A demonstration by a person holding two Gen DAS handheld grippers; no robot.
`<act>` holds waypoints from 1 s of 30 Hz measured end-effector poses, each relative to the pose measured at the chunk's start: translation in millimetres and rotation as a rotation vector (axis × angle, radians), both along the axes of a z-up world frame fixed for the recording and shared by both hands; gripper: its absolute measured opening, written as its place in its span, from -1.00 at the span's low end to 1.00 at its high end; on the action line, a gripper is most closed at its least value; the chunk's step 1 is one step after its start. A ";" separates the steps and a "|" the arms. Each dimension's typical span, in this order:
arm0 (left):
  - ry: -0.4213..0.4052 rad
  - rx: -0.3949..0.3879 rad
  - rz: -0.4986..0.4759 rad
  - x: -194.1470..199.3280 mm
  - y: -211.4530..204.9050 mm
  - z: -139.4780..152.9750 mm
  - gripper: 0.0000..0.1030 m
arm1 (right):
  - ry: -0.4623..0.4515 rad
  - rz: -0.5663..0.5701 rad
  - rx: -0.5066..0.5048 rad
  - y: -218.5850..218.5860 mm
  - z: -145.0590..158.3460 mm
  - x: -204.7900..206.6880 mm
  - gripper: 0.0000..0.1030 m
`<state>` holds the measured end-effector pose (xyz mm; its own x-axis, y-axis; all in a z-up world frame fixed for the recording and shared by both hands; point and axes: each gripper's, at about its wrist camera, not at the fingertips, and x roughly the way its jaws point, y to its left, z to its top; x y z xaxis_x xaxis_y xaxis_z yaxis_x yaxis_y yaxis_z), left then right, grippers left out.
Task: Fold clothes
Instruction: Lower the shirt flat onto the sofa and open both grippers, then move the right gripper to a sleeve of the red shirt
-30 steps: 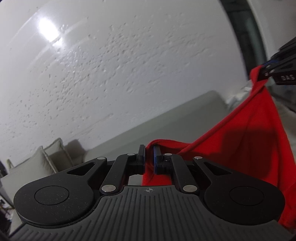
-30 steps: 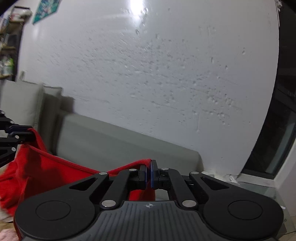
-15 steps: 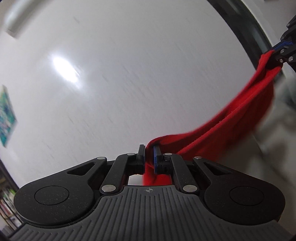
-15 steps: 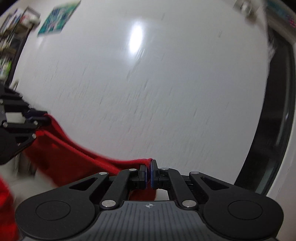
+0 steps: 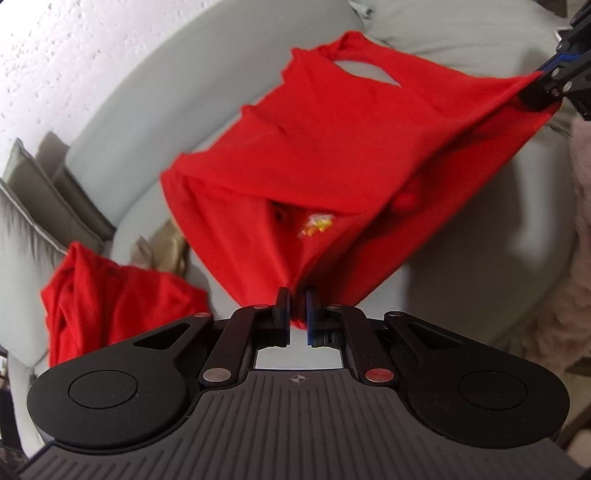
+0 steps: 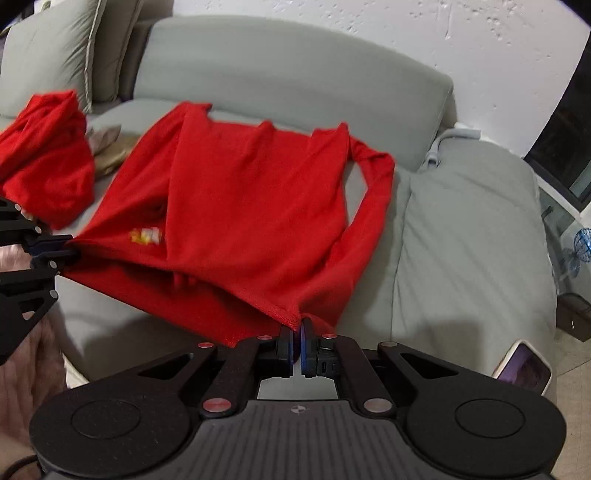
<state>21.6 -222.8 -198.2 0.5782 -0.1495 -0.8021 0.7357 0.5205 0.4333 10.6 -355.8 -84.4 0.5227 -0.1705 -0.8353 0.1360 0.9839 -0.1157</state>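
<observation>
Right wrist view is showing my right claw (image 6: 297, 345) clenching one corner of the red shirt (image 6: 255, 206), whose far part is lying spread on the grey sofa (image 6: 461, 236) while the near edge is hanging stretched between my two claws. My left claw (image 5: 296, 314) is opening its jaws, with the shirt's other corner between them and a gap showing beside the cloth. A second red garment (image 6: 44, 162) is sitting crumpled at the sofa's left, near a beige cushion (image 6: 48, 44). A phone (image 6: 522, 369) is lying at the sofa's near right edge. A white textured wall (image 6: 369, 33) is running behind.
</observation>
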 end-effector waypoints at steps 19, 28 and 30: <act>0.251 -0.200 0.218 -8.5 40.4 18.5 0.01 | 0.069 -0.078 0.154 3.6 -21.9 -37.1 -0.06; 0.224 -0.282 0.185 -2.2 26.3 27.2 0.08 | 0.009 -0.066 0.135 1.1 -9.7 -43.5 0.02; 0.221 -0.286 0.188 0.9 16.4 26.4 0.08 | -0.004 -0.068 0.118 -0.9 -9.5 -39.9 -0.02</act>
<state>22.5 -206.4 -171.8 0.4348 -0.2930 -0.8515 0.6752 0.7318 0.0930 -29.3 -356.7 -94.0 0.5167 -0.1066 -0.8495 0.2032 0.9791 0.0008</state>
